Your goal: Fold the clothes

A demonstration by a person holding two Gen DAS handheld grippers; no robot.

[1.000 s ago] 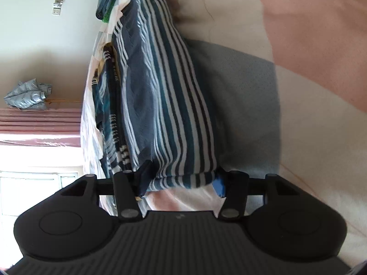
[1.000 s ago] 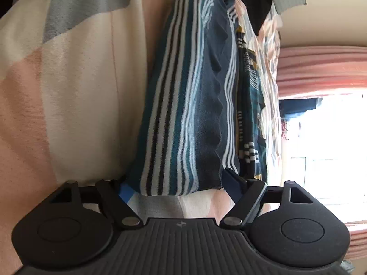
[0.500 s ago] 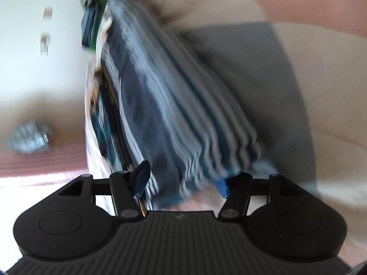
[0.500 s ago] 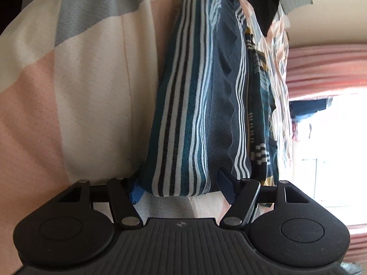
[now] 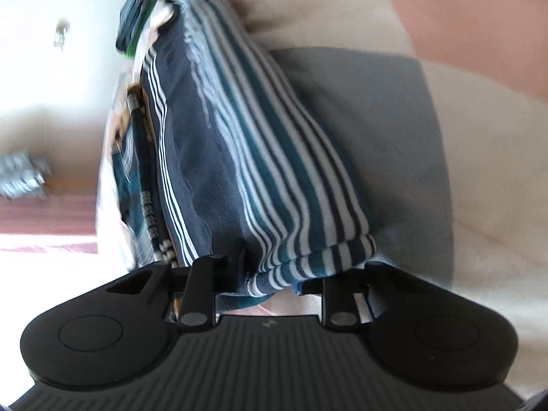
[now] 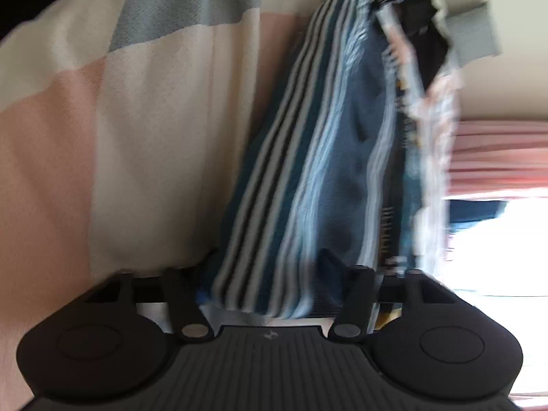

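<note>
A folded garment with navy, teal and white stripes (image 5: 239,157) lies lengthwise on a bed sheet of pink, cream and grey squares (image 5: 411,109). My left gripper (image 5: 267,277) is at its near hem; the jaws are closing, with the bunched striped hem pinched between them. From the other end the right wrist view shows the same striped garment (image 6: 308,171) on the sheet (image 6: 154,137). My right gripper (image 6: 269,274) is closing too. The thick folded edge fills the gap between its fingers. Both views are blurred by motion.
Another patterned cloth (image 5: 137,178) lies against the striped garment's far side. A dark cloth (image 6: 421,17) sits at the far end. Pink curtains (image 6: 496,157) and a bright window (image 6: 496,239) stand beyond the bed. A crumpled grey thing (image 5: 20,174) lies by the wall.
Both pairs of jaws have narrowed onto the garment's ends. The left gripper has shifted, and the striped hem now slants to the right in its view.
</note>
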